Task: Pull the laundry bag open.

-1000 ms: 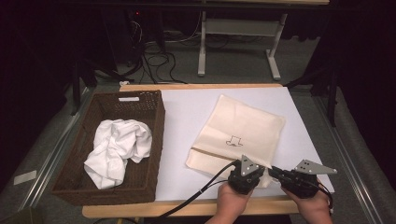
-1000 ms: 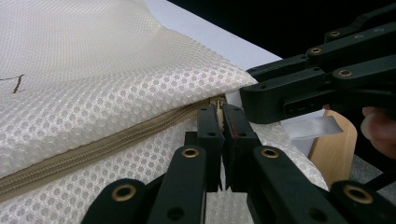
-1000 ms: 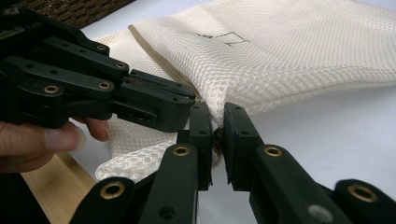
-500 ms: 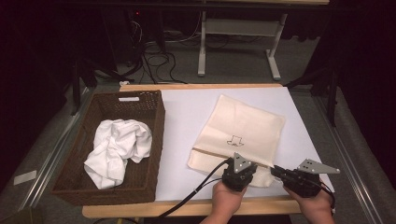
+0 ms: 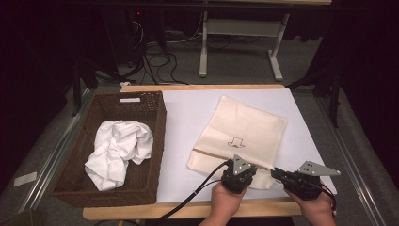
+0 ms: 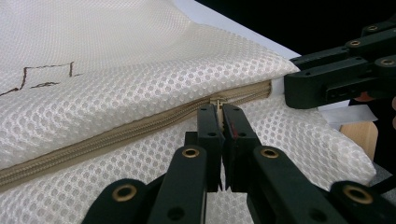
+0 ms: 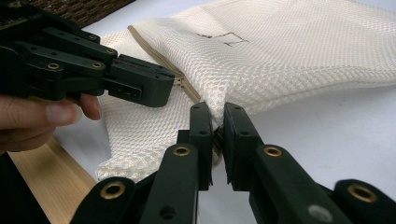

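A cream mesh bag (image 5: pixel 241 136) is lying right of centre on the white desk (image 5: pixel 188 113). The left gripper (image 6: pixel 220 108) is pinching the bag's zipper pull (image 6: pixel 218 102) between clenched jaws. The right gripper (image 7: pixel 217 115) is clamping the bag's corner fabric just beside it. At the left, a wicker basket (image 5: pixel 155 141) is holding a crumpled white cloth (image 5: pixel 117 150).

Place: lab or test room.
Signs: dark curtained surround, loose cables (image 5: pixel 155 56) on grey carpet, white-legged workbench frame (image 5: pixel 240 42), white-covered table (image 5: pixel 188 113).
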